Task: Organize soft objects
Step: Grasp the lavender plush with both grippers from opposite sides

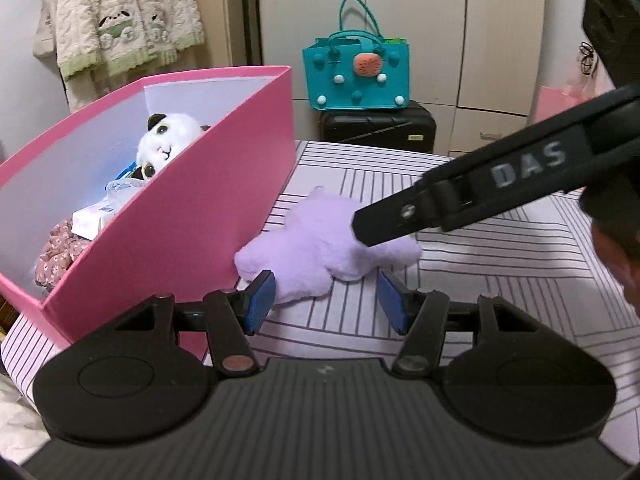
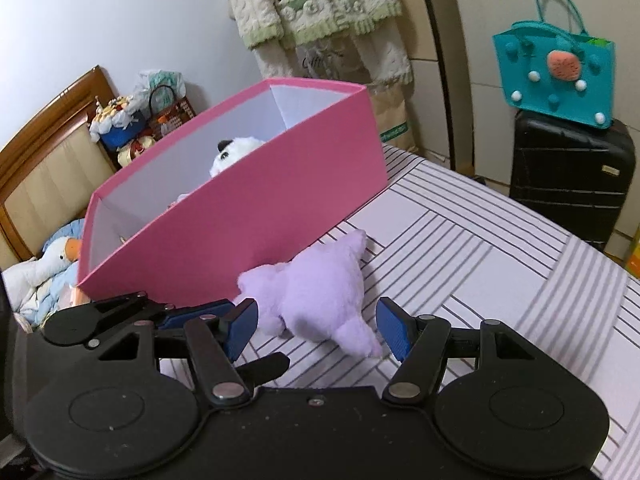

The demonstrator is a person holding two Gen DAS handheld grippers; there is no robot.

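Plush (image 1: 320, 240) lilac, fluffy, star-shaped, flat beside pink box (image 1: 192, 232).

A lilac star-shaped plush toy (image 1: 320, 240) lies on the striped bedsheet of the bed (image 1: 480, 280), touching the near long wall of an open pink cardboard box (image 1: 192, 216) that stands on the bed to its left. In the box sit a white-and-black plush panda (image 1: 168, 140) toward the far end and a floral cloth (image 1: 56, 256) at the near end. Behind the bed stands a black hard-shell suitcase (image 1: 378, 126) with a teal felt handbag (image 1: 356, 72) on top. Both tongs, the left (image 1: 326, 300) and the right (image 2: 316, 330), hover just before the toy, jaws apart, the toy's near tips between them.
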